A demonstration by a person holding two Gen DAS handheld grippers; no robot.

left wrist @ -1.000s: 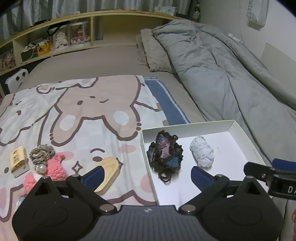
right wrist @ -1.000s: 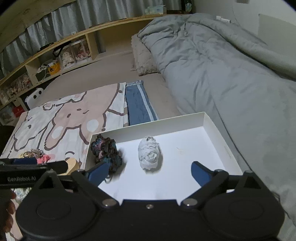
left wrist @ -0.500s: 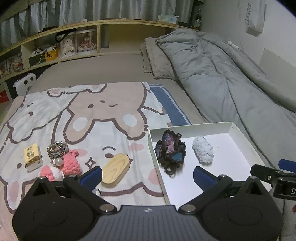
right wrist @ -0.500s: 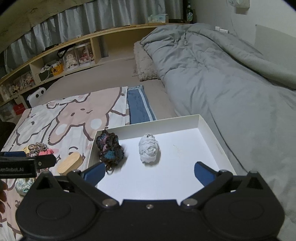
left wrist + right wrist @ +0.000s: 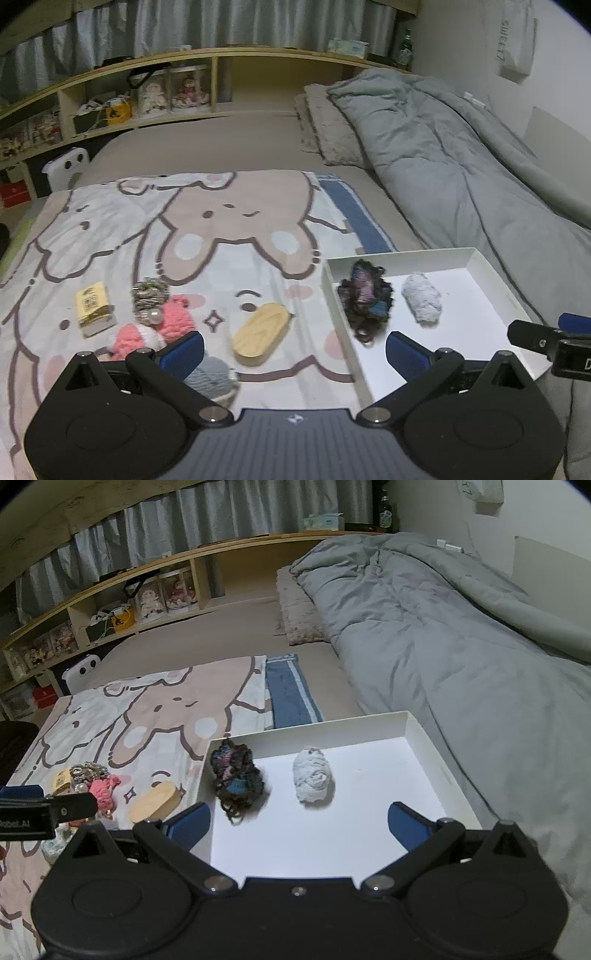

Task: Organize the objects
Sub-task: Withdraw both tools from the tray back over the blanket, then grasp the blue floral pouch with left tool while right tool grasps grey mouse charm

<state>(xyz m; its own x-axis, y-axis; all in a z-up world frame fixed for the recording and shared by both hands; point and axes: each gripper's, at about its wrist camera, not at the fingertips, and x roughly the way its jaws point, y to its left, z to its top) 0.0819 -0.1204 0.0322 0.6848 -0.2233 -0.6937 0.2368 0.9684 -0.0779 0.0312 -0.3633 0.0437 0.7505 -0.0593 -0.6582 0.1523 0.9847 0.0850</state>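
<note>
Backing away from the white box (image 5: 424, 734), the right hand-held gripper (image 5: 299, 821) has just spread fully and holds nothing; the pale yarn ball (image 5: 312, 775) lies inside beside the dark one (image 5: 236, 775). Wooden piece (image 5: 262, 328) awaits the released left hand-held gripper (image 5: 295, 350).
</note>
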